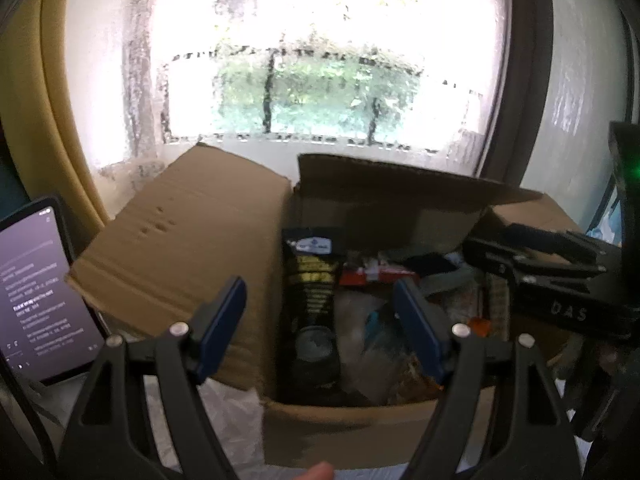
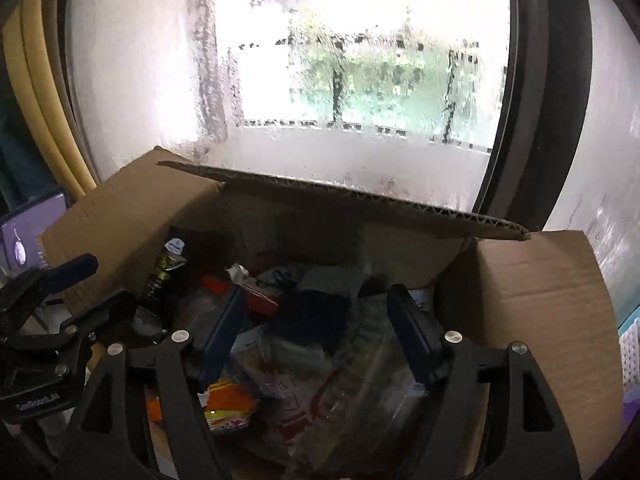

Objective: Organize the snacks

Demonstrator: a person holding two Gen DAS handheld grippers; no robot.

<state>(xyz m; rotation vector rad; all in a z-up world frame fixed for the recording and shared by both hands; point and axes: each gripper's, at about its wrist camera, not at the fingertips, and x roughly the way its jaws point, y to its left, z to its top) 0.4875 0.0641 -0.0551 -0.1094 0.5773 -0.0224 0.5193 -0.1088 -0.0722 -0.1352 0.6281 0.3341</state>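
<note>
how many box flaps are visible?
3. In the right wrist view of the cardboard box: left flap folded outward, back flap hanging over the snacks, right flap standing open. A near flap may be hidden below the fingers.

The right gripper (image 1: 560, 280) body reads "DAS"; other print is blurred.

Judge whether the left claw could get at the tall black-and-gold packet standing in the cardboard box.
Probably yes: the left claw is open, the tall black-and-gold packet stands uncovered just ahead, and the flaps of the cardboard box are folded back.

Cardboard box (image 1: 360, 416) on plastic-covered surface (image 1: 224, 420)
</note>
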